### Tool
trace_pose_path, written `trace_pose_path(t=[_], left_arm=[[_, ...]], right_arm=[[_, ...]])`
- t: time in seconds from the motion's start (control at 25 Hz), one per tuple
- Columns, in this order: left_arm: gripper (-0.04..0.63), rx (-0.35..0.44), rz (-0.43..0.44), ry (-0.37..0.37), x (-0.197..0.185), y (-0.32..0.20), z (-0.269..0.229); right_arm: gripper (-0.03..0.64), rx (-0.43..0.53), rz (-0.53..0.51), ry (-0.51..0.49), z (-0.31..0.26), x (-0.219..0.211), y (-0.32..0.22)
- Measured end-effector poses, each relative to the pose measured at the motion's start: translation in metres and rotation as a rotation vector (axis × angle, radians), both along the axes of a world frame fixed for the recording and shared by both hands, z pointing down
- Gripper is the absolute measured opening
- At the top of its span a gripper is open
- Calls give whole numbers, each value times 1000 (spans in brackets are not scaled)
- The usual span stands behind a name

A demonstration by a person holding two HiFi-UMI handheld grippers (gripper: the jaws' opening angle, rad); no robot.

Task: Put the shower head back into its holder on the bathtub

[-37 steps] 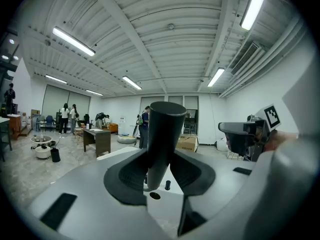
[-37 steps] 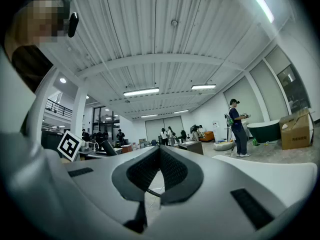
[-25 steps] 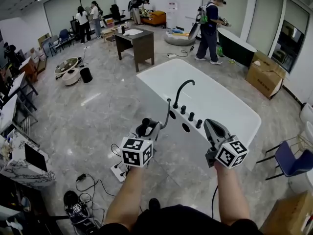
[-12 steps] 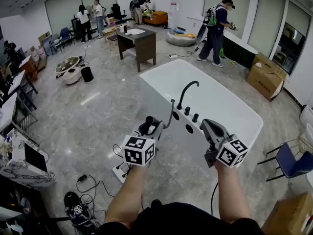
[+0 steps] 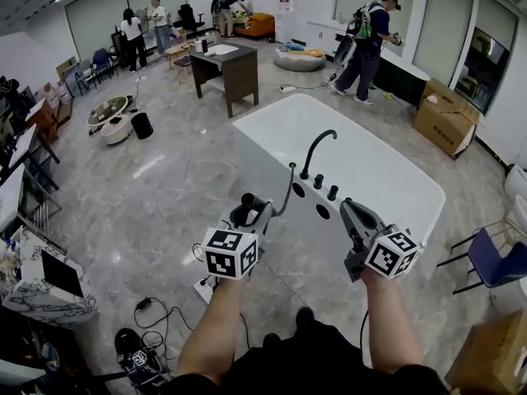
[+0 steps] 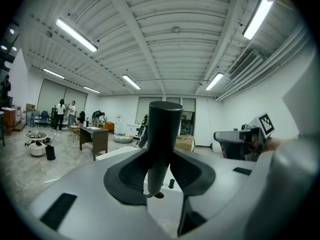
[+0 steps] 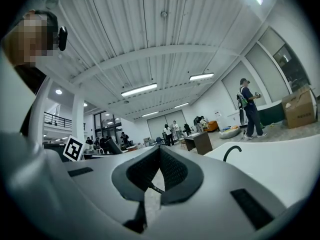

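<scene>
The white bathtub (image 5: 387, 167) stands just ahead in the head view, with a black curved faucet (image 5: 315, 148), three black knobs (image 5: 319, 188) and two dark holes (image 5: 322, 211) on its near deck. My left gripper (image 5: 245, 213) is shut on the black shower head (image 5: 244, 206), whose handle stands upright between the jaws (image 6: 163, 149). Its thin hose (image 5: 286, 192) rises to the tub's deck. My right gripper (image 5: 347, 210) hovers by the near rim, to the right of the holes, shut and empty (image 7: 159, 160).
A dark wooden desk (image 5: 231, 66) stands beyond the tub. A person with a backpack (image 5: 370, 38) walks at the back right beside a cardboard box (image 5: 445, 122). A blue chair (image 5: 493, 259) is at the right. Cables and a power strip (image 5: 203, 287) lie on the floor near my feet.
Both grippers have drifted a little toward the tub, which now sits slightly nearer in the head view. Their jaws have not changed. The person with the backpack has stepped right.
</scene>
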State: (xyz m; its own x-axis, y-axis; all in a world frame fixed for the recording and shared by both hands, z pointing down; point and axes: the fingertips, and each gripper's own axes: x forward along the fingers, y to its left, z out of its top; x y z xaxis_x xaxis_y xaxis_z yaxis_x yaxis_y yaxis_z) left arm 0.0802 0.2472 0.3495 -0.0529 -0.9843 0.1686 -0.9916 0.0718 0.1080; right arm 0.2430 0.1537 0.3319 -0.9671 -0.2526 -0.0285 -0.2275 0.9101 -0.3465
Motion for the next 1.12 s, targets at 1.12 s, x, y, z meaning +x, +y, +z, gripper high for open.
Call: trace_pose_path(t=[1.12], left_arm=[[149, -102, -81, 36, -96, -149, 35]], right_arm=[[14, -166, -103, 39, 66, -105, -171]])
